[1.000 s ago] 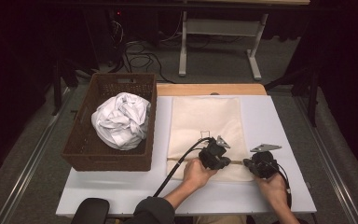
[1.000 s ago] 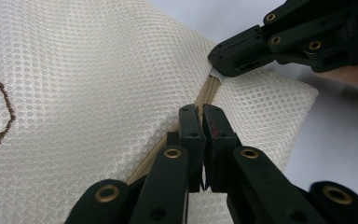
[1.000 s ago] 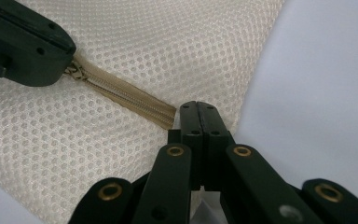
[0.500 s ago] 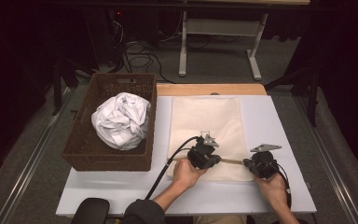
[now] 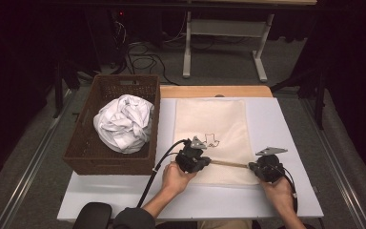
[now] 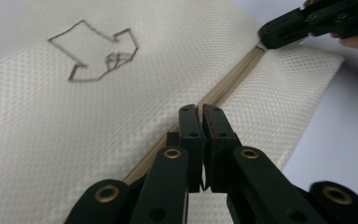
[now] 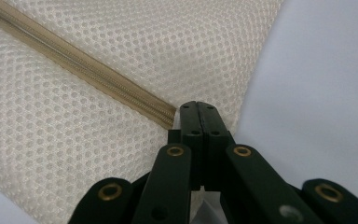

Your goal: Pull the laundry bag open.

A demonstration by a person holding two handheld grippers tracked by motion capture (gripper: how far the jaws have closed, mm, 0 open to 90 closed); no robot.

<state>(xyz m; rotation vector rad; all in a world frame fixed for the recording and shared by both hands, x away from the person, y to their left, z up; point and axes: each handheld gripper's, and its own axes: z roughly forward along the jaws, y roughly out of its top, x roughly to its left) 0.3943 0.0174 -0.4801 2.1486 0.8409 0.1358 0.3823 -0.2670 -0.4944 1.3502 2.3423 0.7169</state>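
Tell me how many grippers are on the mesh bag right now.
2. The left gripper sits partway along the zipper of the mesh bag; the right gripper is at the zipper's end by the bag's right edge.

A dark room surrounds the white bench [image 5: 286, 143]; behind it, a grey floor [image 5: 228, 67] carries loose cables [image 5: 138, 52] and a white-legged desk [image 5: 224, 36].

A table [image 5: 124, 195] takes up the lower middle of the high view. On its left part stands a basket [image 5: 83, 148] with a bundle of cloth [image 5: 124, 121] in it. Just right of the basket a mesh bag [image 5: 214, 119] lies flat. A zipper [image 5: 228, 164] crosses the bag's lower end, between the left gripper [image 5: 205, 162] and the right gripper [image 5: 253, 167]
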